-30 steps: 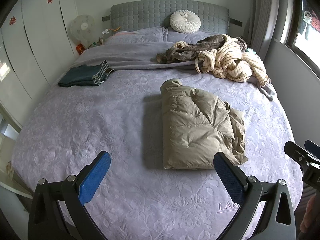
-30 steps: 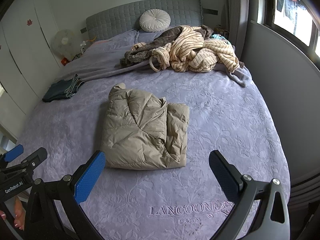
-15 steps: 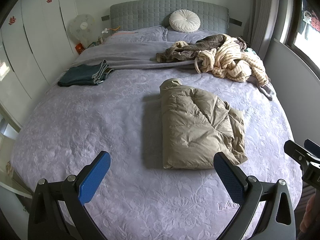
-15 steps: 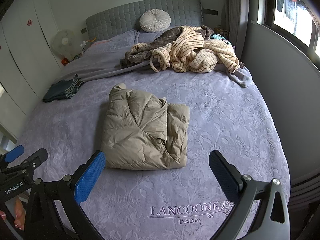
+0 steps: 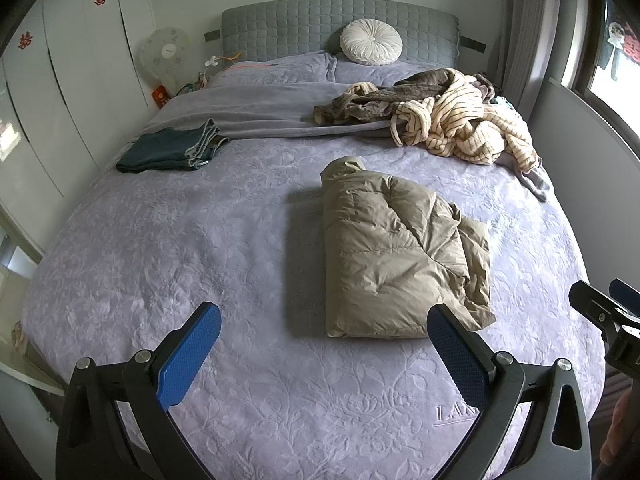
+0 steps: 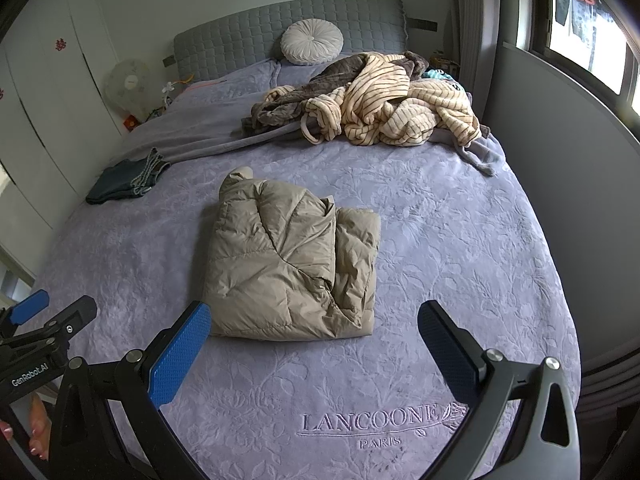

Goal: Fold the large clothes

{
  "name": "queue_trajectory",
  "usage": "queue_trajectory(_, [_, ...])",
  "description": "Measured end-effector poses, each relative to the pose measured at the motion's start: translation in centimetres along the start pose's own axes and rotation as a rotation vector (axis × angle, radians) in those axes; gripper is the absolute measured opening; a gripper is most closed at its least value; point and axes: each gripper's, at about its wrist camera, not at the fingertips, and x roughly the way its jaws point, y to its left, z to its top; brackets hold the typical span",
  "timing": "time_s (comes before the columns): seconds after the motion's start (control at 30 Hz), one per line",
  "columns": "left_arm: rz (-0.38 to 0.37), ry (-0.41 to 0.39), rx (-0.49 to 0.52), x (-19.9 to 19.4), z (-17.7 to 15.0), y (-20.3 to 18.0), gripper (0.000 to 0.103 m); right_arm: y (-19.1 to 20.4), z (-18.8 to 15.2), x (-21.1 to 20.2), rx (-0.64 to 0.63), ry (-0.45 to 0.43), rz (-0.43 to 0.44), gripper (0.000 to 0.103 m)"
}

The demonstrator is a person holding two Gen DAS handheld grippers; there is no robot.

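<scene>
A beige puffer jacket (image 5: 396, 256) lies folded into a thick rectangle in the middle of the lilac bed; it also shows in the right wrist view (image 6: 292, 264). My left gripper (image 5: 324, 320) is open and empty, held above the bed's near end, just short of the jacket's near edge. My right gripper (image 6: 314, 320) is open and empty too, also just short of the jacket's near edge. Each gripper shows at the edge of the other's view: the right one (image 5: 608, 312) and the left one (image 6: 44, 320).
A heap of striped cream and brown robes (image 5: 452, 124) lies at the far right of the bed (image 6: 460, 240). Folded dark jeans (image 5: 172, 150) lie at the far left. A round white cushion (image 5: 370, 42) leans on the grey headboard. White wardrobes stand left, a grey wall right.
</scene>
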Motion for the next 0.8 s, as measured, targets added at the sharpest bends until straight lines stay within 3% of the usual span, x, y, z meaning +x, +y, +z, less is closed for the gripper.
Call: queue_trajectory(0.8, [0.003, 0.0, -0.006, -0.02, -0.15, 0.08, 0.103, 0.16, -0.08, -0.12, 0.0, 0.0, -0.001, 0.103])
